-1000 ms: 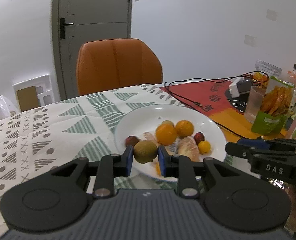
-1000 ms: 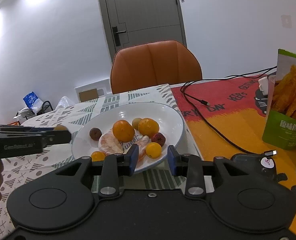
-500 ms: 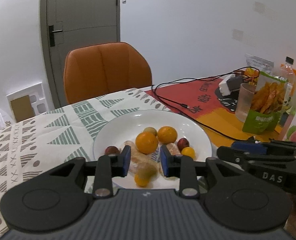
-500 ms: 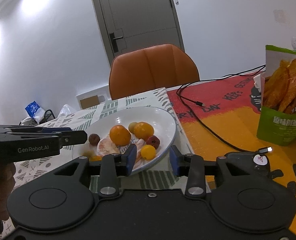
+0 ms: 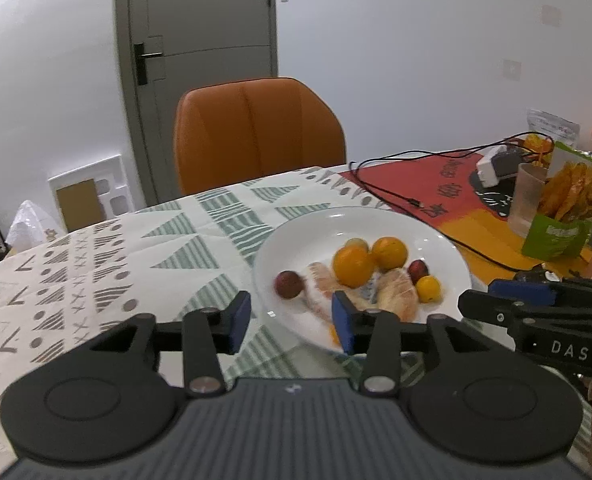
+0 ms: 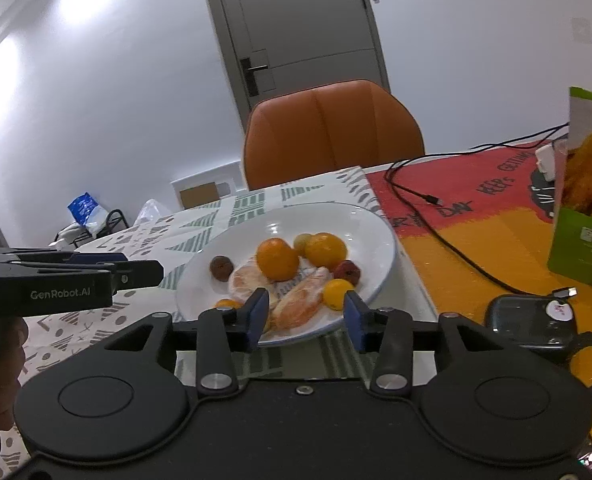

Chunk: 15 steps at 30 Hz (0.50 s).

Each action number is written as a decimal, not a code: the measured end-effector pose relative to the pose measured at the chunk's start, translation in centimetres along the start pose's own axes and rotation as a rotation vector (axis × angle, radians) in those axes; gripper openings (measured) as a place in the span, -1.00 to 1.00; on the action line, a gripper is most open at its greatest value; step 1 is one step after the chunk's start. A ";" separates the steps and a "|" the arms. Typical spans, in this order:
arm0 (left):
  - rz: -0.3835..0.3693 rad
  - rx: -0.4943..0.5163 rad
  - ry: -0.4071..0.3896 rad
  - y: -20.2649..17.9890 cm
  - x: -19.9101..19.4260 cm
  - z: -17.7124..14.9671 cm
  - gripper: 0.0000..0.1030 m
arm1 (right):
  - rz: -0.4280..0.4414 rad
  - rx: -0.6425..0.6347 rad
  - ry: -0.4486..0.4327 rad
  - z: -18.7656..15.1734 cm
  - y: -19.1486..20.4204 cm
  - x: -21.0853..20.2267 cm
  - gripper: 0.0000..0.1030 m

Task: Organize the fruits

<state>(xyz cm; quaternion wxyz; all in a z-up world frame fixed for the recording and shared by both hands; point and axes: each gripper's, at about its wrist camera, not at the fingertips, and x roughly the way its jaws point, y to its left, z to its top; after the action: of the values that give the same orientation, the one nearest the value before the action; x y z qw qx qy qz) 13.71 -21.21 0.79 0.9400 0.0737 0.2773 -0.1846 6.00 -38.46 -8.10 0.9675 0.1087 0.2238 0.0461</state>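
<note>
left gripper (image 5: 292,322): blue-padded jaws apart, empty, beside plate's near-left rim | right gripper (image 6: 306,318): jaws apart, empty, at plate's near edge | round white ceramic plate (image 6: 370,236): holds oranges (image 6: 277,259), peeled segments, small red and yellow fruits, on patterned tablecloth (image 5: 96,264)

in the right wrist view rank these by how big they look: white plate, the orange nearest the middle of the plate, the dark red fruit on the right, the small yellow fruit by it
1. white plate
2. orange
3. small yellow fruit and dark red fruit: they look about alike, and the yellow one sits nearer the camera, so no ranking.
</note>
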 end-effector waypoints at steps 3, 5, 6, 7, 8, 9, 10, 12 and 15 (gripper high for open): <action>0.018 -0.009 -0.003 0.8 -0.6 -0.4 0.01 | 0.014 -0.011 0.004 -0.1 0.7 0.1 -0.14; 0.034 -0.014 -0.001 1.2 -1.0 -0.7 0.10 | 0.021 -0.016 0.003 -0.2 1.2 0.1 -0.06; 0.042 -0.017 0.000 1.4 -1.2 -0.9 0.11 | 0.025 -0.020 0.002 -0.2 1.4 0.1 -0.03; 0.047 -0.021 0.001 1.6 -1.5 -1.0 0.12 | 0.029 -0.023 0.002 -0.2 1.6 0.1 -0.02; 0.053 -0.029 0.001 1.9 -1.7 -1.2 0.12 | 0.034 -0.027 0.003 -0.2 1.9 0.1 -0.01; 0.057 -0.036 0.003 2.2 -1.9 -1.4 0.13 | 0.040 -0.032 0.002 -0.2 2.1 0.0 0.03; 0.062 -0.042 0.004 2.4 -2.1 -1.5 0.21 | 0.046 -0.037 0.001 -0.3 2.4 -0.1 0.06; 0.078 -0.057 0.002 2.8 -2.6 -1.9 0.45 | 0.054 -0.047 -0.003 -0.3 2.9 -0.3 0.16; 0.109 -0.071 -0.022 3.4 -3.6 -2.5 0.64 | 0.068 -0.063 -0.004 -0.4 3.6 -0.5 0.25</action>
<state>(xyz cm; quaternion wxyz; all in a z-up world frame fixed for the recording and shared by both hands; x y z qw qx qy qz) 11.00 -16.36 0.81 0.9537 0.0530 0.2688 -0.1240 5.26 -34.93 -7.37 0.9687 0.0861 0.2163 0.0858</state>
